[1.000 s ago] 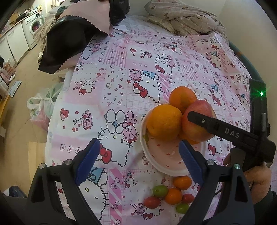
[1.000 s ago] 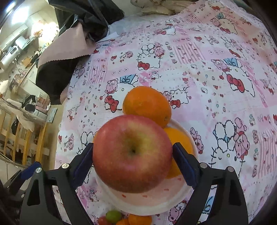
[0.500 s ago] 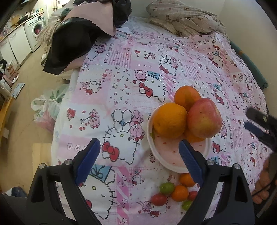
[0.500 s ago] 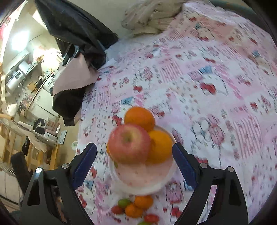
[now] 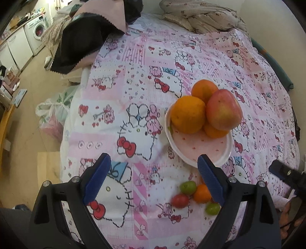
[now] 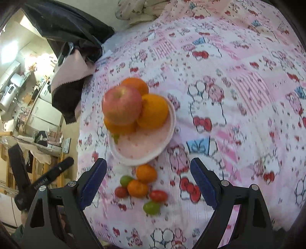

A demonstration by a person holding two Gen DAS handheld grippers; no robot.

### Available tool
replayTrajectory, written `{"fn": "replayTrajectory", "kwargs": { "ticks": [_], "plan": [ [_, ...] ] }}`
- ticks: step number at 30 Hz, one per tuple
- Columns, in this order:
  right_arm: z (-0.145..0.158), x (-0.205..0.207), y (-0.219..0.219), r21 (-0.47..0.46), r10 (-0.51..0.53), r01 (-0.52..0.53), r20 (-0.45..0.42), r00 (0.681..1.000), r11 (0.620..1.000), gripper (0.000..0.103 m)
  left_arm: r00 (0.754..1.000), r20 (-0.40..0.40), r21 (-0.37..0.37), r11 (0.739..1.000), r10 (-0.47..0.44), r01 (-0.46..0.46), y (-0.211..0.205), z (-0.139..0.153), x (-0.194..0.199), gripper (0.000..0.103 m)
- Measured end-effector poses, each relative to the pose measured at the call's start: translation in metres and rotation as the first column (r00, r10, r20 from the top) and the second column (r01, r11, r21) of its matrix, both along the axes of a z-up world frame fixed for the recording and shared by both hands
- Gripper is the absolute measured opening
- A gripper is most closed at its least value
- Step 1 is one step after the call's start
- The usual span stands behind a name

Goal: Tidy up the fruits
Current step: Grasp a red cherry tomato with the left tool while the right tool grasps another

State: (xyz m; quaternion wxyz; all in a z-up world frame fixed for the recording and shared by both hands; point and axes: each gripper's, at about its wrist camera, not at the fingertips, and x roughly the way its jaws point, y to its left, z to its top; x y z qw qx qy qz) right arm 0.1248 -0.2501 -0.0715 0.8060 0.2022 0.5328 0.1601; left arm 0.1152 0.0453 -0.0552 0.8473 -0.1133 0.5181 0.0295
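A white and pink bowl (image 5: 200,151) (image 6: 145,147) sits on the Hello Kitty cloth. It holds three oranges (image 5: 188,116) (image 6: 154,111) with a red apple (image 5: 223,109) (image 6: 122,105) resting on top. Small fruits lie on the cloth in front of the bowl: small oranges (image 5: 202,193) (image 6: 146,173), red tomatoes (image 5: 179,200) (image 6: 158,195) and green ones (image 5: 188,187) (image 6: 152,207). My left gripper (image 5: 153,180) is open and empty, low over the cloth left of the bowl. My right gripper (image 6: 148,183) is open and empty, above the small fruits.
A black and pink cloth (image 5: 86,36) drapes over the table's far left edge. A crumpled beige fabric (image 5: 202,17) lies at the far side. The floor with a plastic bag (image 5: 55,111) lies beyond the left edge.
My right gripper let go of the apple, which now rests on the oranges, and pulled back and up from the bowl. My left gripper drifted slightly.
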Motion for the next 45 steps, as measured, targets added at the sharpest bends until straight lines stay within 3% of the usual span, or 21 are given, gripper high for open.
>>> {"fn": "replayTrajectory", "kwargs": {
  "ticks": [7, 12, 17, 21, 28, 32, 39, 44, 45],
  "plan": [
    [-0.020, -0.013, 0.013, -0.016, 0.024, -0.025, -0.068, 0.997, 1.000, 0.091, 0.996, -0.078, -0.001, 0.999, -0.042, 0.042, -0.016, -0.024, -0.017, 0.090],
    [-0.029, -0.013, 0.015, -0.031, 0.019, -0.022, -0.101, 0.995, 0.999, 0.091, 0.977, -0.181, -0.014, 0.994, -0.112, 0.111, -0.036, -0.058, -0.025, 0.084],
    [-0.036, -0.014, 0.012, -0.065, 0.013, -0.021, -0.119, 0.993, 0.998, 0.091, 0.958, -0.220, 0.012, 0.982, -0.183, 0.190, -0.059, -0.079, -0.025, 0.071],
    [-0.041, -0.015, 0.003, -0.075, -0.008, -0.003, -0.136, 0.991, 0.997, 0.091, 0.944, -0.245, -0.023, 0.975, -0.222, 0.223, -0.071, -0.088, -0.024, 0.071],
    [-0.042, -0.014, -0.007, -0.069, -0.032, 0.023, -0.143, 0.989, 0.997, 0.091, 0.932, -0.280, -0.011, 0.972, -0.229, 0.235, -0.081, -0.101, -0.021, 0.071],
    [-0.043, -0.013, -0.006, -0.075, -0.033, 0.022, -0.147, 0.989, 0.997, 0.091, 0.927, -0.279, -0.048, 0.968, -0.250, 0.246, -0.081, -0.101, -0.022, 0.058],
    [-0.044, -0.013, -0.002, -0.086, -0.024, 0.012, -0.148, 0.989, 0.996, 0.091, 0.922, -0.301, -0.012, 0.968, -0.243, 0.251, -0.077, -0.108, -0.025, 0.057],
    [-0.045, -0.012, -0.001, -0.095, -0.029, 0.015, -0.150, 0.988, 0.995, 0.091, 0.923, -0.283, -0.035, 0.964, -0.261, 0.262, -0.079, -0.107, -0.022, 0.030],
    [-0.046, -0.012, -0.002, -0.095, -0.029, 0.015, -0.151, 0.988, 0.995, 0.091, 0.924, -0.278, -0.037, 0.964, -0.264, 0.265, -0.080, -0.105, -0.023, 0.030]
  ]
}}
